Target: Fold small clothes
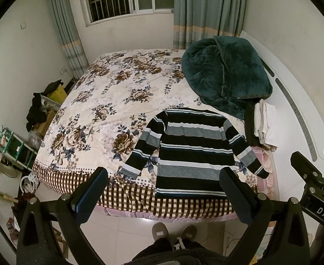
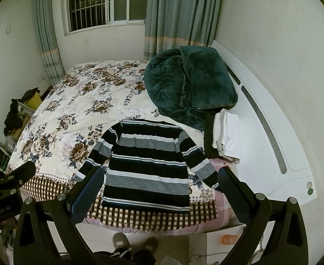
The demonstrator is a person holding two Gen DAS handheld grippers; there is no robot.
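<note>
A black, grey and white striped long-sleeved sweater [image 1: 192,152] lies flat on the flowered bed [image 1: 100,101], hem towards me, both sleeves spread outwards. It also shows in the right wrist view [image 2: 148,165]. My left gripper [image 1: 164,176] is open and empty, held above the bed's near edge in front of the sweater's hem. My right gripper [image 2: 160,176] is open and empty, also above the hem, to the right of the left one. The right gripper's body shows at the left wrist view's right edge [image 1: 316,181].
A dark green plush blanket [image 1: 226,75] is heaped at the bed's far right. A small stack of folded clothes [image 1: 261,125] lies right of the sweater by the white headboard [image 1: 294,110]. Clutter and boxes [image 1: 40,110] stand left of the bed. My feet [image 1: 173,234] are on the tiled floor.
</note>
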